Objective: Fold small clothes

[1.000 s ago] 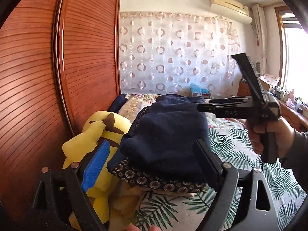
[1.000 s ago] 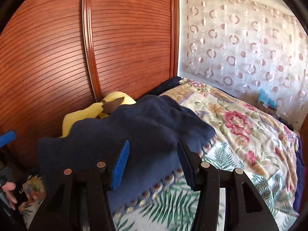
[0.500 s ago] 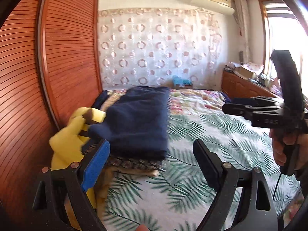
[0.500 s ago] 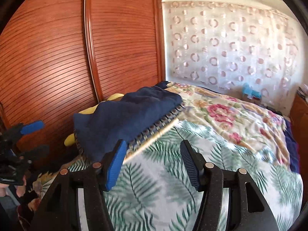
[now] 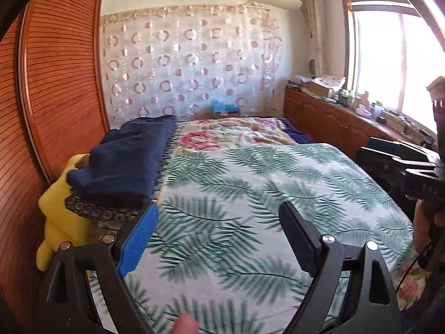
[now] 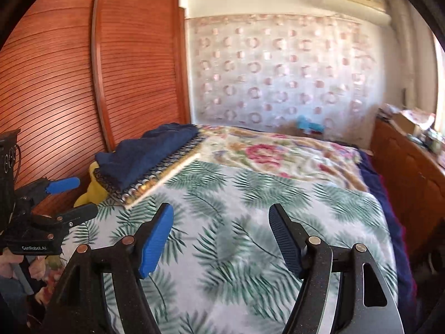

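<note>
Left wrist view: my left gripper point(image 5: 218, 232) has its jaws spread wide with nothing between them, hanging over the leaf-print sheet point(image 5: 250, 194) on the bed. The folded navy garment point(image 5: 128, 161) lies at ten o'clock from those jaws, at the bed's left edge. It rests on a dark cloth with ring pattern point(image 5: 105, 213), which shows as a band along its near end. A yellow plush point(image 5: 55, 217) sits under and beside that stack, at nine o'clock, against the wooden doors point(image 5: 50, 83). At three o'clock my right gripper point(image 5: 400, 164) comes into the frame from the edge, held in my right hand point(image 5: 425, 228).

From the right wrist, my right gripper point(image 6: 221, 239) also has its jaws wide apart and empty, over the same sheet point(image 6: 264, 208). The garment point(image 6: 144, 156) lies at eleven o'clock, well apart from the jaws, on the patterned cloth point(image 6: 155, 178). The plush point(image 6: 93, 192) peeks out below it. At nine o'clock my left gripper point(image 6: 69, 197) is in view, its jaws parted and holding nothing. A floral quilt point(image 6: 272, 153) covers the far end of the bed at twelve o'clock, before a curtain point(image 6: 278, 69) with rings.
</note>
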`<control>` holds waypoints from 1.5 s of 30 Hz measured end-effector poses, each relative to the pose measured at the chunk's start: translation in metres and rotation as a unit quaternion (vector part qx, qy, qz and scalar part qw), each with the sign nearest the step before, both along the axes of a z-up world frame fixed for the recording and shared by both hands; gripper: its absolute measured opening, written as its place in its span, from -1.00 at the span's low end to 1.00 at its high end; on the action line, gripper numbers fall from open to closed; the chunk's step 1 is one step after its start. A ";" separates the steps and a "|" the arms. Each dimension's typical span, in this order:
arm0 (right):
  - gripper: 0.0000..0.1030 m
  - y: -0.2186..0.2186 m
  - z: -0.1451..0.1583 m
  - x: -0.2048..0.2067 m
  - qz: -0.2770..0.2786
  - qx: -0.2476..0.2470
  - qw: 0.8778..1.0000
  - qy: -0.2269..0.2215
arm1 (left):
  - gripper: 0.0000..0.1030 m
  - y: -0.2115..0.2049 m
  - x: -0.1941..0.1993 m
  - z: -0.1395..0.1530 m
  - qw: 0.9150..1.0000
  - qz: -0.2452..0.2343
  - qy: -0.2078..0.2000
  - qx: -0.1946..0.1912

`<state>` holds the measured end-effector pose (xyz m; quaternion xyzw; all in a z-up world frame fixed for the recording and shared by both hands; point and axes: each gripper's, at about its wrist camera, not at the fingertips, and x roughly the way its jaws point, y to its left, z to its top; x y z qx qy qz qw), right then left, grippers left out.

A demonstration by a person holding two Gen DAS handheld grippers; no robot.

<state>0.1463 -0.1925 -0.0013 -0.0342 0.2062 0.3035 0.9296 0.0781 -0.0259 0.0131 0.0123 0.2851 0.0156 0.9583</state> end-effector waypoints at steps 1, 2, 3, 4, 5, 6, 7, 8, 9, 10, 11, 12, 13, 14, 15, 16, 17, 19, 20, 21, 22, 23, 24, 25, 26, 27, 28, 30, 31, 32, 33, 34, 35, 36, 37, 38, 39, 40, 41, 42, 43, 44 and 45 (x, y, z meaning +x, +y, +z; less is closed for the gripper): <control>0.43 -0.006 0.003 -0.007 -0.007 0.003 1.000 -0.001 | 0.72 -0.007 -0.001 0.002 1.000 -0.009 0.001 -0.006; 0.44 -0.014 0.005 -0.017 -0.015 0.006 1.000 -0.003 | 0.72 -0.012 -0.001 0.004 1.000 -0.015 0.001 -0.008; 0.47 -0.019 0.008 -0.026 -0.024 0.007 1.000 -0.007 | 0.72 -0.020 -0.002 0.007 1.000 -0.021 -0.001 -0.008; 0.49 -0.026 0.012 -0.036 -0.039 0.007 0.999 -0.013 | 0.72 -0.025 -0.003 0.010 1.000 -0.025 -0.003 -0.006; 0.49 -0.029 0.014 -0.044 -0.046 0.008 0.999 -0.020 | 0.72 -0.029 -0.003 0.012 1.000 -0.027 -0.005 -0.004; 0.50 -0.035 0.019 -0.053 -0.053 0.011 0.998 -0.027 | 0.72 -0.035 -0.003 0.017 1.000 -0.030 -0.010 -0.001; 0.51 -0.039 0.022 -0.061 -0.063 0.014 0.997 -0.032 | 0.72 -0.038 -0.004 0.019 0.999 -0.031 -0.013 0.000; 0.51 -0.045 0.025 -0.069 -0.073 0.017 0.997 -0.034 | 0.72 -0.041 -0.005 0.022 0.999 -0.032 -0.017 0.000; 0.52 -0.049 0.028 -0.076 -0.082 0.022 0.996 -0.037 | 0.72 -0.043 -0.006 0.024 0.999 -0.031 -0.020 -0.001; 0.52 -0.053 0.031 -0.084 -0.089 0.026 0.995 -0.039 | 0.72 -0.045 -0.007 0.029 0.999 -0.031 -0.026 -0.005; 0.52 -0.057 0.034 -0.091 -0.097 0.030 0.994 -0.043 | 0.72 -0.045 -0.008 0.030 0.999 -0.031 -0.029 -0.007; 0.52 -0.060 0.036 -0.097 -0.102 0.033 0.993 -0.046 | 0.72 -0.045 -0.009 0.032 0.999 -0.031 -0.033 -0.009; 0.52 -0.062 0.037 -0.102 -0.104 0.037 0.993 -0.048 | 0.72 -0.046 -0.011 0.035 0.999 -0.030 -0.037 -0.010; 0.52 -0.064 0.038 -0.107 -0.106 0.040 0.992 -0.050 | 0.72 -0.047 -0.011 0.036 0.999 -0.029 -0.039 -0.011; 0.52 -0.065 0.038 -0.112 -0.108 0.042 0.992 -0.051 | 0.72 -0.046 -0.013 0.039 0.998 -0.028 -0.046 -0.012; 0.52 -0.066 0.037 -0.117 -0.111 0.043 0.992 -0.053 | 0.72 -0.045 -0.014 0.041 0.998 -0.026 -0.050 -0.012; 0.52 -0.064 0.037 -0.123 -0.113 0.044 0.991 -0.055 | 0.72 -0.045 -0.014 0.042 0.998 -0.022 -0.054 -0.011; 0.52 -0.063 0.035 -0.128 -0.112 0.047 0.991 -0.055 | 0.72 -0.044 -0.016 0.044 0.998 -0.015 -0.060 -0.008; 0.52 -0.061 0.032 -0.128 -0.112 0.049 0.991 -0.053 | 0.72 -0.043 -0.017 0.045 0.998 -0.015 -0.061 -0.009; 0.52 -0.058 0.028 -0.127 -0.113 0.050 0.991 -0.051 | 0.72 -0.043 -0.017 0.045 0.998 -0.014 -0.062 -0.010; 0.52 -0.056 0.027 -0.128 -0.113 0.050 0.991 -0.050 | 0.72 -0.043 -0.017 0.045 0.998 -0.013 -0.062 -0.011; 0.52 -0.056 0.026 -0.127 -0.114 0.050 0.991 -0.049 | 0.72 -0.043 -0.017 0.046 0.998 -0.013 -0.062 -0.009; 0.52 -0.054 0.025 -0.126 -0.115 0.050 0.991 -0.048 | 0.72 -0.044 -0.018 0.046 0.998 -0.012 -0.064 -0.008; 0.52 -0.053 0.025 -0.125 -0.115 0.051 0.991 -0.048 | 0.72 -0.043 -0.018 0.046 0.998 -0.011 -0.065 -0.008; 0.52 -0.052 0.025 -0.121 -0.117 0.052 0.991 -0.048 | 0.72 -0.043 -0.018 0.046 0.998 -0.012 -0.065 -0.008; 0.52 -0.052 0.026 -0.119 -0.118 0.053 0.990 -0.048 | 0.72 -0.043 -0.018 0.046 0.998 -0.012 -0.065 -0.007; 0.52 -0.051 0.027 -0.113 -0.118 0.054 0.990 -0.047 | 0.72 -0.044 -0.018 0.046 0.998 -0.012 -0.065 -0.006; 0.52 -0.051 0.027 -0.108 -0.118 0.055 0.990 -0.046 | 0.72 -0.043 -0.018 0.046 0.998 -0.012 -0.065 -0.008; 0.52 -0.050 0.024 -0.105 -0.117 0.054 0.991 -0.047 | 0.72 -0.044 -0.018 0.046 0.998 -0.012 -0.065 -0.008; 0.52 -0.050 0.024 -0.104 -0.118 0.054 0.990 -0.047 | 0.72 -0.043 -0.018 0.046 0.998 -0.012 -0.065 -0.008; 0.52 -0.051 0.024 -0.103 -0.118 0.053 0.990 -0.047 | 0.72 -0.043 -0.018 0.046 0.998 -0.012 -0.065 -0.009; 0.52 -0.051 0.024 -0.103 -0.118 0.053 0.990 -0.047 | 0.72 -0.043 -0.018 0.046 0.998 -0.012 -0.065 -0.008; 0.52 -0.052 0.025 -0.103 -0.120 0.053 0.990 -0.048 | 0.72 -0.043 -0.018 0.046 0.998 -0.012 -0.064 -0.008; 0.52 -0.049 0.025 -0.098 -0.120 0.052 0.990 -0.047 | 0.72 -0.043 -0.018 0.046 0.998 -0.012 -0.064 -0.008; 0.52 -0.049 0.025 -0.097 -0.120 0.052 0.990 -0.047 | 0.72 -0.043 -0.018 0.046 0.998 -0.012 -0.064 -0.008; 0.52 -0.048 0.024 -0.095 -0.120 0.052 0.990 -0.047 | 0.72 -0.043 -0.018 0.046 0.998 -0.012 -0.064 -0.008; 0.52 -0.049 0.024 -0.095 -0.120 0.053 0.990 -0.047 | 0.72 -0.043 -0.018 0.046 0.998 -0.012 -0.065 -0.008; 0.52 -0.049 0.023 -0.094 -0.120 0.052 0.990 -0.046 | 0.72 -0.043 -0.018 0.046 0.998 -0.012 -0.065 -0.008; 0.52 -0.050 0.023 -0.094 -0.120 0.052 0.990 -0.047 | 0.72 -0.043 -0.018 0.047 0.998 -0.012 -0.065 -0.008; 0.52 -0.051 0.023 -0.094 -0.119 0.051 0.990 -0.047 | 0.72 -0.043 -0.018 0.046 0.998 -0.012 -0.065 -0.008; 0.52 -0.051 0.023 -0.094 -0.119 0.051 0.990 -0.047 | 0.72 -0.043 -0.018 0.046 0.998 -0.012 -0.064 -0.008; 0.52 -0.052 0.023 -0.093 -0.118 0.052 0.991 -0.047 | 0.72 -0.043 -0.018 0.046 0.998 -0.011 -0.064 -0.008; 0.52 -0.052 0.023 -0.093 -0.118 0.052 0.991 -0.047 | 0.72 -0.043 -0.018 0.046 0.998 -0.011 -0.064 -0.008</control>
